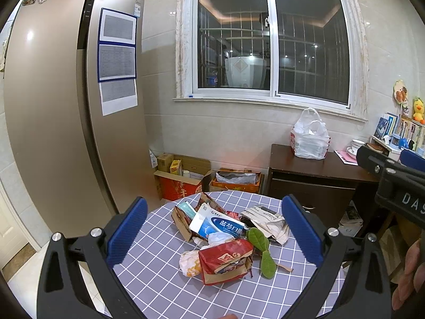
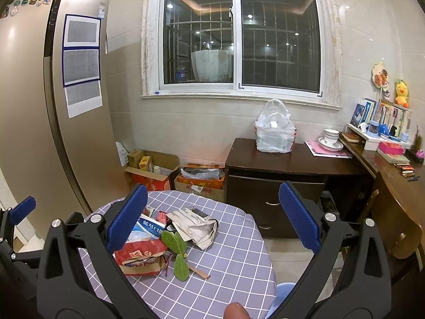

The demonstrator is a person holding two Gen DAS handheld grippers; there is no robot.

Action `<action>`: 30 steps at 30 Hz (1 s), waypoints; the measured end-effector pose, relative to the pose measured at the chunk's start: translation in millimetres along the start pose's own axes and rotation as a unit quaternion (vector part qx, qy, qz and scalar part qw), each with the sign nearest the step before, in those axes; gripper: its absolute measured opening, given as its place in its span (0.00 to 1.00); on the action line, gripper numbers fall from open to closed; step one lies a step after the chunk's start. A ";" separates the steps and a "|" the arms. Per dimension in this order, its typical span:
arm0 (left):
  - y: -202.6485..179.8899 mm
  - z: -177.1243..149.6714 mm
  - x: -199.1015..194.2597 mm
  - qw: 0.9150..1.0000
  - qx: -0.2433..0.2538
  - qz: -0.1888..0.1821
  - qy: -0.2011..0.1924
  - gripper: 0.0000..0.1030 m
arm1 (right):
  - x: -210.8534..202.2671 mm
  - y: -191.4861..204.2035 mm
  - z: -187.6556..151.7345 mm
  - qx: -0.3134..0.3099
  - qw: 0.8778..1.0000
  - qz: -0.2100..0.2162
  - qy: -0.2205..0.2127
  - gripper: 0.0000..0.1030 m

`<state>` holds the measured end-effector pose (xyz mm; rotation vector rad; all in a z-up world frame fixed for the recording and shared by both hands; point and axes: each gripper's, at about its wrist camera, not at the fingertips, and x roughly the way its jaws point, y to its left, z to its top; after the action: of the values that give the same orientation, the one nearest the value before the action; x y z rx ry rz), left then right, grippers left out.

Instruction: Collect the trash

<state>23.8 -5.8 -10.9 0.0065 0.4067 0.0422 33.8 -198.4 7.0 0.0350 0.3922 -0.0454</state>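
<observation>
Left gripper (image 1: 213, 228): fingers spread wide, holding nothing, raised above the trash pile on the checked surface (image 1: 164, 287). Pile, left to right: white wrapper (image 1: 189, 263), red bag (image 1: 225, 260), blue-and-white box (image 1: 220, 224), green leaves (image 1: 261, 250), crumpled newspaper (image 1: 268, 219). Right gripper (image 2: 212, 220): fingers spread wide, empty, above the same surface; the pile lies toward its left finger (image 2: 127, 218).
</observation>
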 end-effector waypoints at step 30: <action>21.8 -23.4 26.7 0.999 0.006 0.029 0.032 0.96 | 33.1 -2.0 -14.0 0.003 0.999 0.016 0.036 0.94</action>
<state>38.1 17.0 -42.5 0.0279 0.4714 0.0971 59.0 -201.0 -18.7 0.0495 0.4628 -0.0147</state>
